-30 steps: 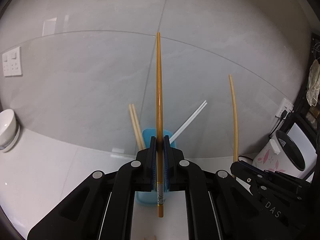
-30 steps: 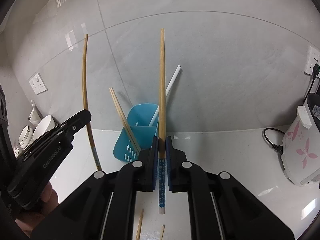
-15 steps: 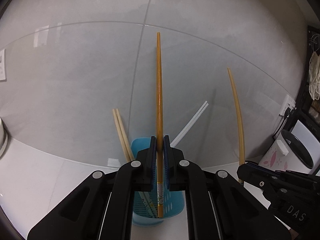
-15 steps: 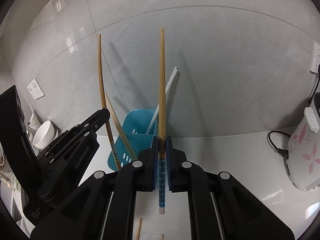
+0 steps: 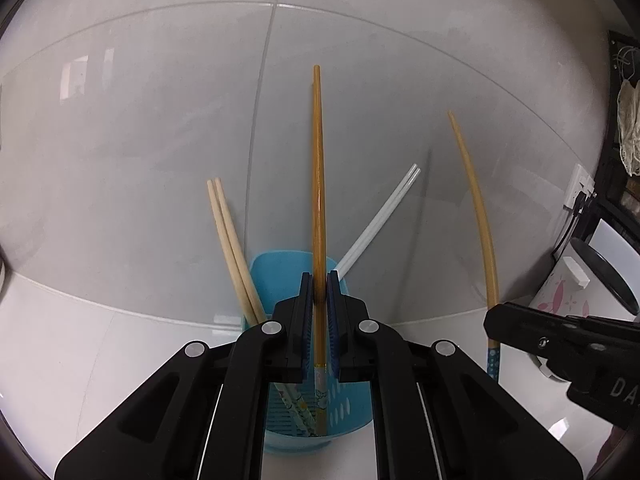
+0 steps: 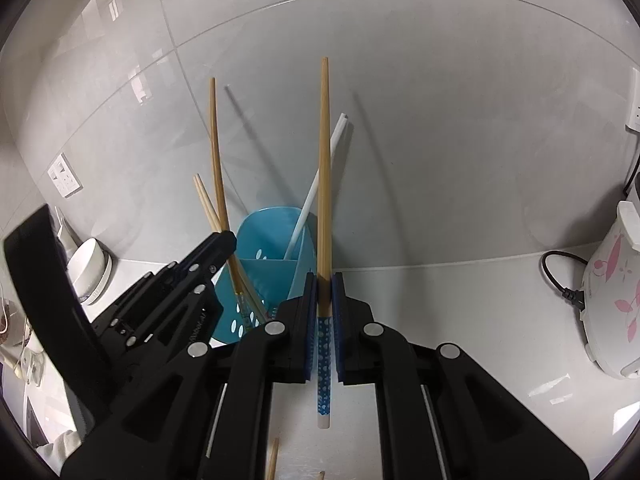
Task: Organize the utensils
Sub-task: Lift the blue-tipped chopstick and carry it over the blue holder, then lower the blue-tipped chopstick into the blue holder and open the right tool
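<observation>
Two chopsticks in hand, one per tongs, both upright. Left tongs point(image 5: 319, 292) clamped tight on an amber chopstick point(image 5: 318, 168), its decorated lower end already inside the blue caddy point(image 5: 348, 416) on the worktop point(image 6: 460, 300). Right tongs point(image 6: 325, 292) pinched on a chopstick with a blue dotted end point(image 6: 324, 364), hanging over bare worktop just beside the caddy, not yet in it.

Doing it well, my read: let the left stick bottom out before releasing, keep it off the cream pair point(image 5: 228, 236) and white pair point(image 5: 384, 216) leaning there. Then bring the right one over the same compartment.

Unclear: caddy floor hidden behind the tongs. Loose sticks at the right view's bottom edge are cut off.
</observation>
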{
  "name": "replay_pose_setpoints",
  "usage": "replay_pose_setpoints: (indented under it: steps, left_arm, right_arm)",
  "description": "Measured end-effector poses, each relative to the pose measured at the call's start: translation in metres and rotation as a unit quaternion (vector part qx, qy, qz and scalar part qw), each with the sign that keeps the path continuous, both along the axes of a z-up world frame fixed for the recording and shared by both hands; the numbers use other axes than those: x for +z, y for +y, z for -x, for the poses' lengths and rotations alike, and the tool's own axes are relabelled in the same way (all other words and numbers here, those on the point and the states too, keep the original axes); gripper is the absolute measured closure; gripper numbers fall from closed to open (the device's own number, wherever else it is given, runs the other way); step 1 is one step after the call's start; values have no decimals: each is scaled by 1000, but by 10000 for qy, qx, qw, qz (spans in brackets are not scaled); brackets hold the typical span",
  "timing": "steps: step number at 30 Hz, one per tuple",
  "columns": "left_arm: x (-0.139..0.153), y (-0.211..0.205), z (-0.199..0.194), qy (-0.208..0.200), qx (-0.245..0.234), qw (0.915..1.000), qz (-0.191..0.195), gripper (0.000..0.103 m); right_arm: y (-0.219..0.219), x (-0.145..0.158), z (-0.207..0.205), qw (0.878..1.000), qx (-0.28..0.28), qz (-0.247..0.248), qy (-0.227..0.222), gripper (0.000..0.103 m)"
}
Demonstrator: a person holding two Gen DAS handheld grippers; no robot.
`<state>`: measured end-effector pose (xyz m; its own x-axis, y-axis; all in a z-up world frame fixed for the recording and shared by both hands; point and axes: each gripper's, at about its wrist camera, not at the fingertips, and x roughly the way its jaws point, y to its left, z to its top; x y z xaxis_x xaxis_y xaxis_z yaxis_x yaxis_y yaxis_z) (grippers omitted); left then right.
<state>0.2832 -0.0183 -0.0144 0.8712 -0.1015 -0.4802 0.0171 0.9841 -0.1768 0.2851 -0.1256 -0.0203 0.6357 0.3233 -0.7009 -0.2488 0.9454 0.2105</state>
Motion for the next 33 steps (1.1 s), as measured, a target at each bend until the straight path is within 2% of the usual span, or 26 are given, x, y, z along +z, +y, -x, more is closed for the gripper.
replay_pose_setpoints:
  steps: [11, 15, 17, 18, 23, 31, 33]
  left_arm:
    - [-8, 9, 5, 162, -21, 9999, 43, 93]
    - [2, 17, 12, 182, 63, 9998, -1, 74]
    - [8, 21, 16, 249, 115, 9996, -74, 60]
    - [11, 23, 19, 278, 138, 9995, -117, 57]
    - [16, 31, 30, 635, 157, 9974, -319, 33]
    - [15, 52, 49, 1105, 308, 9920, -527, 12]
    - [15, 57, 55, 1147, 339, 9913, -557, 11]
  right_arm:
    - [1, 1, 2, 10000, 28, 7, 3, 97]
    - [1, 1, 1, 10000, 49, 1, -5, 96]
    - [2, 2, 1, 10000, 85, -5, -27, 96]
    - [2, 3, 1, 9999, 102, -4, -43, 96]
    - [8, 5, 1, 9997, 213, -68, -127, 96]
    - [26, 9, 0, 9983, 456, -164, -334, 96]
    - [30, 9, -1, 9979, 497, -166, -369, 96]
